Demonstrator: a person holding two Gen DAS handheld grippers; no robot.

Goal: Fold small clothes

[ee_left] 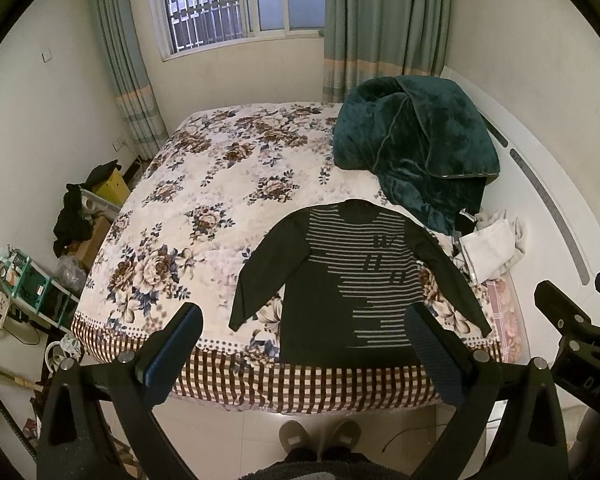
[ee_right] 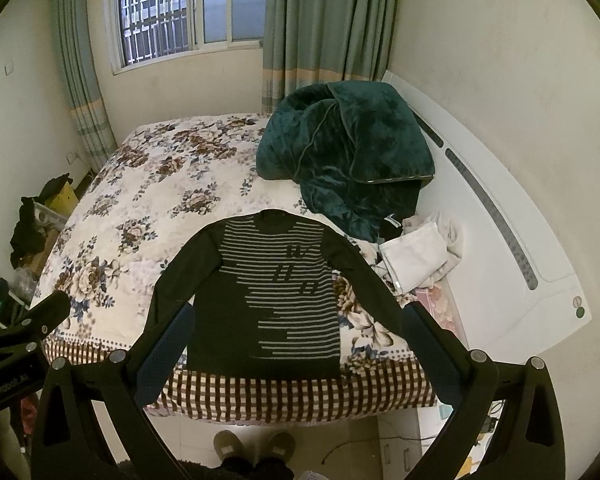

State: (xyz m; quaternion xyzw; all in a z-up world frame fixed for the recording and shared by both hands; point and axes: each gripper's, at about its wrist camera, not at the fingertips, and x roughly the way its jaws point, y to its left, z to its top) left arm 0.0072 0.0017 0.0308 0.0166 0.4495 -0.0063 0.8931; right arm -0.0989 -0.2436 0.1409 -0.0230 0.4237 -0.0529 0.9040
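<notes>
A dark long-sleeved sweater with grey stripes lies flat, front up, on the near part of the floral bedspread, hem at the bed's front edge, sleeves spread out and down. It also shows in the right wrist view. My left gripper is open and empty, held above the floor before the bed's edge. My right gripper is open and empty too, held beside it at the same height. The right gripper's body shows at the right edge of the left wrist view.
A dark green plush blanket is heaped at the bed's far right by the white headboard. A pile of white clothes lies right of the sweater. Boxes and a shelf crowd the floor at left. My slippers stand below.
</notes>
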